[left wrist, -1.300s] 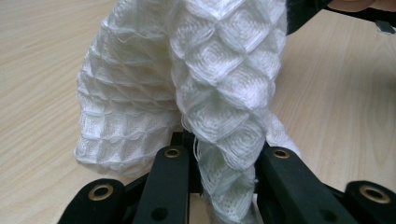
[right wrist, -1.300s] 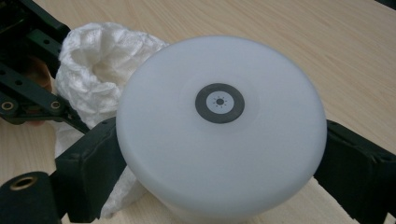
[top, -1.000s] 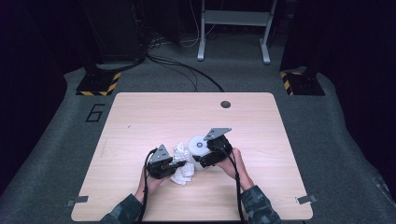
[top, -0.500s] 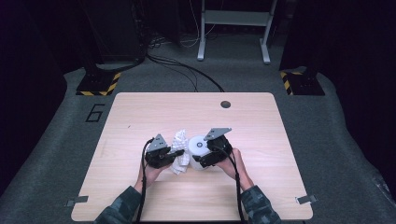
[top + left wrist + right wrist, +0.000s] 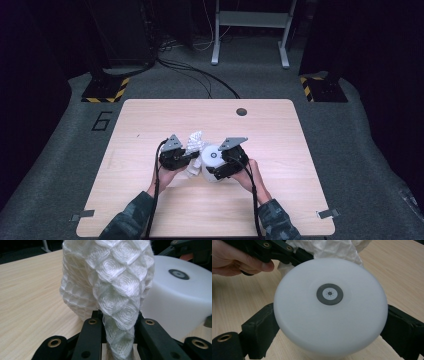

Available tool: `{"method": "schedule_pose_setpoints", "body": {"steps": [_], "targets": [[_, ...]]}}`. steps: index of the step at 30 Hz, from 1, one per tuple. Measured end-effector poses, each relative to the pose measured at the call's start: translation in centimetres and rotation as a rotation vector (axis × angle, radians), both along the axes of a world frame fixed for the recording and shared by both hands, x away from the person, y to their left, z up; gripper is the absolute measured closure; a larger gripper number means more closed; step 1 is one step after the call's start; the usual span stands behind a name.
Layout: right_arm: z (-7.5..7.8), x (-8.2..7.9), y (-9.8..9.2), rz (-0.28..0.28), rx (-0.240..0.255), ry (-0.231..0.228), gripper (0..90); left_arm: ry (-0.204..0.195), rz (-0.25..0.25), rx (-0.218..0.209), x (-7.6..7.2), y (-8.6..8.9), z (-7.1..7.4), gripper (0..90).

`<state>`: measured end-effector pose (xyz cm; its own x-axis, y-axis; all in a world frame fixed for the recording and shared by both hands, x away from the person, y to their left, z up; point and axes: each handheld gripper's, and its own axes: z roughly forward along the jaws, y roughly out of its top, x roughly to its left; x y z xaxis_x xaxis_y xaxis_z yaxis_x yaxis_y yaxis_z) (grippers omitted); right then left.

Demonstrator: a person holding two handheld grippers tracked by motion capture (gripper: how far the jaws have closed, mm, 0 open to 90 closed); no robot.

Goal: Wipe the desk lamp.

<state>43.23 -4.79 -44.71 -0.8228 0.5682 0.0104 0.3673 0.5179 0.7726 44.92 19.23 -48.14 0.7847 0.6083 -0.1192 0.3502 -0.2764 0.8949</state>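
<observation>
Since the earlier frame the left gripper [image 5: 189, 159], clamped on the white waffle-weave cloth [image 5: 110, 282], has lifted it. The right gripper [image 5: 214, 167] grips the white round plastic lamp [image 5: 329, 307]; hold it steady on the counter [image 5: 150, 120] while wiping.

From above, my table [image 5: 150, 125] sat in an even overhead pool of light, while the surrounding floor [image 5: 350, 150] and room fell off into near black. Shadows under my 2 grippers were soft and short. That view was slightly soft and grainy. In the left gripper view, the white mesh cloth [image 5: 117, 282] was sharp, the background blurred. In the right gripper view, the white cylinder [image 5: 329, 307] glowed, almost overexposed, its edges hazy.
</observation>
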Motion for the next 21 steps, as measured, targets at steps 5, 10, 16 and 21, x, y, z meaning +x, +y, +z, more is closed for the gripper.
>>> {"method": "schedule_pose_setpoints", "body": {"steps": [5,10,16,21], "targets": [[0.0,0.0,0.0,0.001,0.0,0.001,8.7,0.024,0.003,0.01,0.5,-0.4,-0.9,78.8],[0.0,0.0,0.0,0.006,-0.001,0.004,8.7,0.044,0.004,0.038,1.0,-0.8,-1.9,78.9],[0.0,0.0,0.0,0.007,-0.005,0.008,8.7,0.068,0.002,0.053,1.3,-1.1,-3.0,79.1],[0.0,0.0,0.0,0.01,-0.004,0.011,8.7,0.071,0.009,0.084,1.4,-1.4,-3.5,79.3]]}}
